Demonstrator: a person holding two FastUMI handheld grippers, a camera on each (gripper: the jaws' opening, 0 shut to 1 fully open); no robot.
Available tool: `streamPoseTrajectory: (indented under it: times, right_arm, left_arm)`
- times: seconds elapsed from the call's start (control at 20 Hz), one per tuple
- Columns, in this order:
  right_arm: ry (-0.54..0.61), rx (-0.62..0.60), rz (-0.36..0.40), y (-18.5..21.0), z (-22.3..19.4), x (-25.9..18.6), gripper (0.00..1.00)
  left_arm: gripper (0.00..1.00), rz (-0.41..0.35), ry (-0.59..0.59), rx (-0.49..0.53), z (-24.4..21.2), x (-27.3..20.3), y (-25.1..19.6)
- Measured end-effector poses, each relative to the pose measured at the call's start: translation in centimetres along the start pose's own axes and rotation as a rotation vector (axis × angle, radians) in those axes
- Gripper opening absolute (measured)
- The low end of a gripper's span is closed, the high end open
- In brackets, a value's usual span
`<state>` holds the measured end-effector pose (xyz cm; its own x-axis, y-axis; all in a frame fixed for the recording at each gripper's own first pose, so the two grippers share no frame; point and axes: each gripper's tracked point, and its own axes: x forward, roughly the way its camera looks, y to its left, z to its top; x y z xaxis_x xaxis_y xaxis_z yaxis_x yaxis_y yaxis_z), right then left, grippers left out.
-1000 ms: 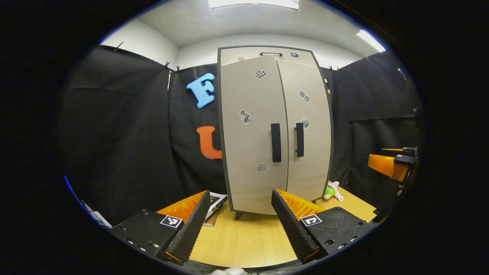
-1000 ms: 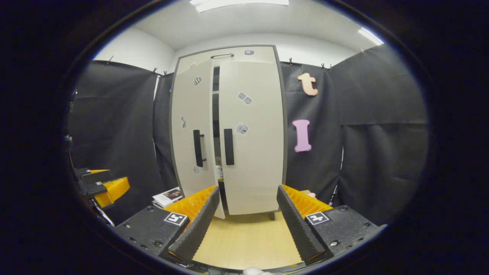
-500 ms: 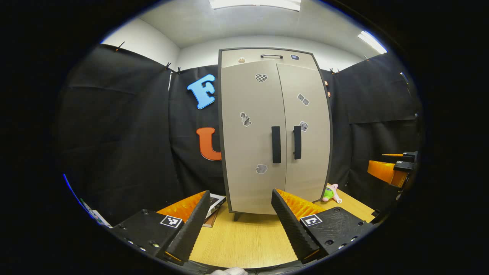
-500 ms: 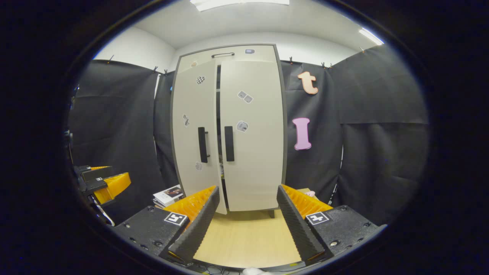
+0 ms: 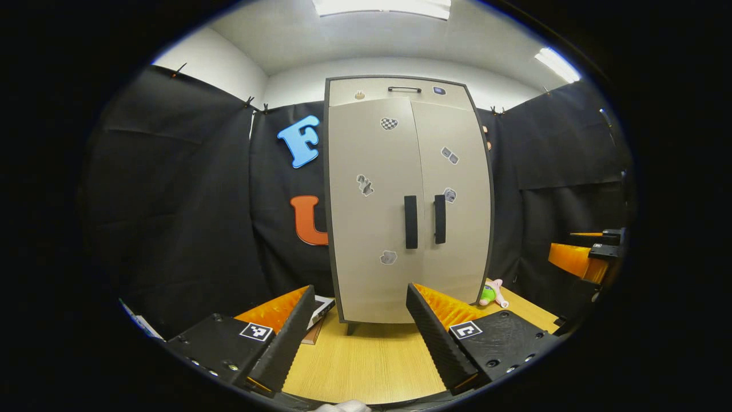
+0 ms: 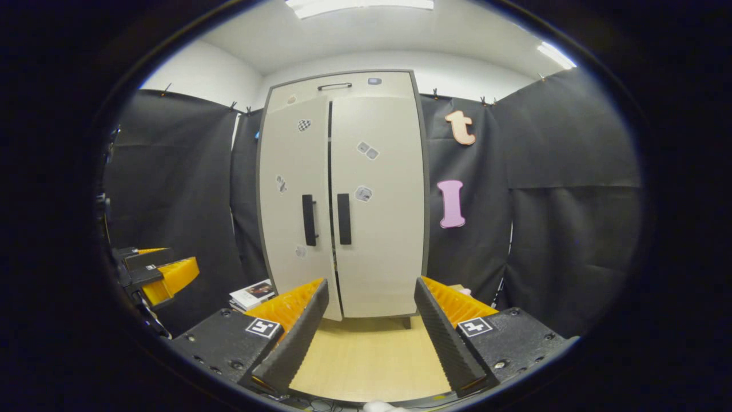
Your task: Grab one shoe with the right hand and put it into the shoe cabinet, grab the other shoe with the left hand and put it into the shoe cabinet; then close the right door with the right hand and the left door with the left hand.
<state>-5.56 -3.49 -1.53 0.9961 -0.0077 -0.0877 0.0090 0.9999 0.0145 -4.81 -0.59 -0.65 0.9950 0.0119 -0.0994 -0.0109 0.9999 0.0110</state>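
The tall beige shoe cabinet [image 5: 406, 200] stands on the wooden table [image 5: 372, 360], a short way ahead of both grippers. Its left door [image 5: 372, 217] and right door [image 5: 457, 171] look flush, with their black handles [image 5: 410, 222] side by side. In the right gripper view the cabinet [image 6: 343, 194] shows a thin dark slit [image 6: 330, 171] between the doors. My left gripper [image 5: 360, 290] is open with nothing between its fingers. My right gripper [image 6: 372, 283] is open too, also with nothing in it. Each gripper shows at the edge of the other's view, the right gripper [image 5: 589, 252] and the left gripper [image 6: 154, 272].
A stack of books [image 5: 317, 312] lies on the table left of the cabinet's foot, and the books [image 6: 251, 293] also show in the right gripper view. A small plush toy [image 5: 492, 292] lies to the cabinet's right. Black cloth walls close in behind and on both sides.
The left door has swung in from ajar to almost flush with the right door, narrowing the gap to a slit. Both grippers have drawn back a little from the cabinet.
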Motion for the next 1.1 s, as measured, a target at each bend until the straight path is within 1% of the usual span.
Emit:
streamPoseTrajectory:
  times: [0.05, 0.1, 0.25, 0.3, 0.35, 0.4, 0.45, 0.5, 0.55, 0.6, 0.65, 0.75, 0.8, 0.85, 0.9, 0.95, 1.0, 1.05, 1.1]
  right_arm:
    - [-0.003, -0.001, 0.001, 0.06, -0.01, -0.01, 0.98]
    - [-0.003, 0.001, -0.001, 0.06, 0.08, -0.01, 0.98]
    - [-0.011, 0.005, -0.002, 0.16, 0.35, -0.15, 0.98]
    - [-0.013, 0.003, -0.004, 0.08, 0.44, -0.23, 0.95]
    - [-0.014, 0.004, -0.005, 0.07, 0.44, -0.26, 0.98]
    - [-0.013, 0.004, -0.004, 0.12, 0.41, -0.31, 0.98]
    - [-0.015, 0.002, -0.006, 0.09, 0.48, -0.35, 0.98]
    - [-0.01, -0.002, -0.006, 0.11, 0.52, -0.35, 0.98]
    - [-0.011, -0.003, -0.005, 0.17, 0.5, -0.43, 0.95]
    - [-0.016, -0.003, -0.007, 0.12, 0.62, -0.46, 0.98]
    - [-0.015, -0.004, -0.008, 0.19, 0.54, -0.48, 0.98]
    - [-0.006, -0.002, -0.002, 0.4, 0.13, -0.47, 0.98]
    - [-0.004, -0.003, 0.002, 0.55, 0.09, -0.45, 0.98]
    - [0.0, -0.007, 0.004, 0.69, 0.03, -0.48, 0.95]
    - [0.0, -0.01, 0.007, 0.74, 0.02, -0.52, 0.98]
    - [0.002, -0.012, 0.008, 0.72, -0.06, -0.46, 0.98]
    - [0.003, -0.013, 0.011, 0.8, -0.03, -0.43, 0.98]
    - [0.004, -0.015, 0.012, 0.87, -0.09, -0.38, 0.95]
    - [0.003, -0.016, 0.015, 0.9, -0.14, -0.36, 0.98]
  left_arm:
    - [1.0, -0.001, 0.003, 0.001, -0.09, -0.08, -0.04]
    - [0.96, -0.005, 0.002, 0.003, -0.02, -0.07, -0.13]
    - [0.96, -0.013, -0.003, 0.007, 0.35, -0.13, -0.24]
    - [0.96, -0.017, -0.003, 0.008, 0.24, -0.05, -0.31]
    - [1.0, -0.018, -0.003, 0.009, 0.24, -0.07, -0.32]
    - [0.96, -0.021, -0.006, 0.01, 0.47, -0.17, -0.45]
    - [0.96, -0.023, -0.006, 0.01, 0.51, -0.21, -0.53]
    - [1.0, -0.026, -0.005, 0.009, 0.53, -0.26, -0.69]
    - [1.0, -0.03, -0.006, 0.01, 0.53, -0.23, -0.76]
    - [0.96, -0.03, -0.008, 0.013, 0.59, -0.18, -0.73]
    - [1.0, -0.033, -0.008, 0.015, 0.69, -0.19, -0.79]
    - [1.0, -0.037, -0.004, 0.02, 0.57, -0.4, -0.94]
    - [0.96, -0.041, -0.002, 0.021, 0.39, -0.24, -1.0]
    - [0.96, -0.04, 0.0, 0.021, 0.33, -0.32, -1.02]
    - [0.96, -0.041, 0.0, 0.021, 0.45, -0.42, -0.99]
    - [0.96, -0.038, 0.0, 0.021, 0.47, -0.31, -0.92]
    - [1.0, -0.037, 0.003, 0.02, 0.37, -0.39, -0.85]
    - [1.0, -0.033, 0.002, 0.02, 0.35, -0.49, -0.78]
    - [0.96, -0.031, 0.001, 0.02, 0.38, -0.44, -0.62]
